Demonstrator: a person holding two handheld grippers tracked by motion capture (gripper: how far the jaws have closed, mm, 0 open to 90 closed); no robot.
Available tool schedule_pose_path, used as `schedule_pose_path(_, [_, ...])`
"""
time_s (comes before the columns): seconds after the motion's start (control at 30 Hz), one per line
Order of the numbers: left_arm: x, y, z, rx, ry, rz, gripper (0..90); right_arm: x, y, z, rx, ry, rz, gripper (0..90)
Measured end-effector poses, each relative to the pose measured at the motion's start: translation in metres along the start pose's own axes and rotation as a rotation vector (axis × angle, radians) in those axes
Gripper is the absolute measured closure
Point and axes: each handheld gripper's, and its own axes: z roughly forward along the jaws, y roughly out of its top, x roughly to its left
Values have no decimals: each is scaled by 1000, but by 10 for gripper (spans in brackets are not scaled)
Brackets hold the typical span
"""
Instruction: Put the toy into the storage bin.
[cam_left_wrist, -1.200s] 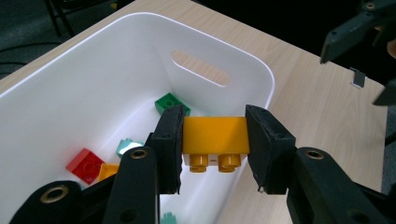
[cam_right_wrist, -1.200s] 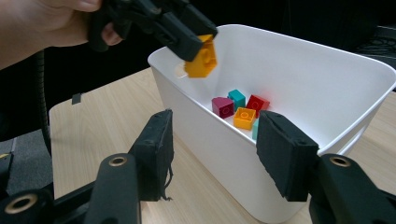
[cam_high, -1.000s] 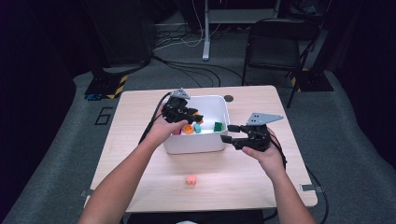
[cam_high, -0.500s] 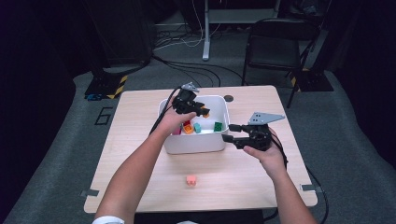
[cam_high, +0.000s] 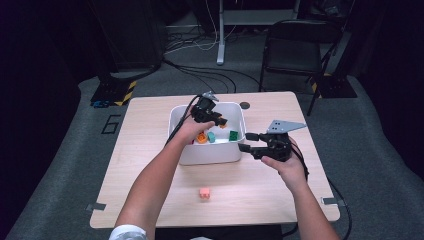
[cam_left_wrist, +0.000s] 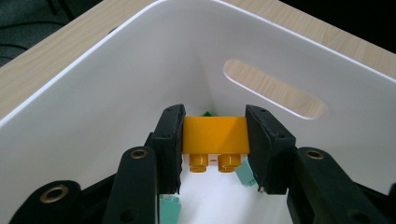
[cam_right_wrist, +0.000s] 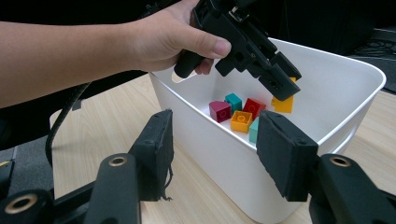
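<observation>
left gripper (cam_left_wrist: 215, 154) clamped on yellow brick (cam_left_wrist: 215, 135) inside white bin (cam_left_wrist: 116, 88); right gripper (cam_right_wrist: 212, 154) apart, empty, beside bin

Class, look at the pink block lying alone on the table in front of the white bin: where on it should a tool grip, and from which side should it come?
Probably from straight above, closing on two opposite flat side walls of the pink block. It sits low on the table with open wood all round, clear of the white bin, so nothing blocks a descent. Its top is too blurred to read.
</observation>
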Motion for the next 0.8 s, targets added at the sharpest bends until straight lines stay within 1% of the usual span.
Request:
schedule_pose_path(0.07, [0,-2,-1,-1,10,-12,574,0,0,0,-1,1,1,457])
schedule_pose_path(0.13, [1,-3,-6,-6,17,-15,541,-1,0,0,-1,-2,2,457])
schedule_pose_path(0.17, [1,-3,-8,-11,31,-11,528,-1,0,0,-2,-1,4,457])
schedule_pose_path(0.23, [0,-3,-16,-19,43,-5,510,-1,0,0,-1,-2,5,457])
schedule_pose_path(0.3, [-3,-2,-27,-36,57,1,506,-1,0,0,0,-1,4,457])
schedule_pose_path(0.33, [-5,-2,-34,-48,59,12,505,-1,0,0,0,-1,4,457])
schedule_pose_path(0.43, [-14,-1,-56,-90,50,25,503,-1,-1,0,2,-4,5,457])
schedule_pose_path(0.53, [-25,-5,-77,-121,31,27,492,-1,-1,0,3,-5,4,457])
schedule_pose_path(0.7, [-46,-16,-102,-129,18,49,486,1,-1,-1,5,-6,0,457])
schedule_pose_path(0.8, [-60,-27,-113,-137,11,72,485,3,-1,-1,8,-7,-1,457])
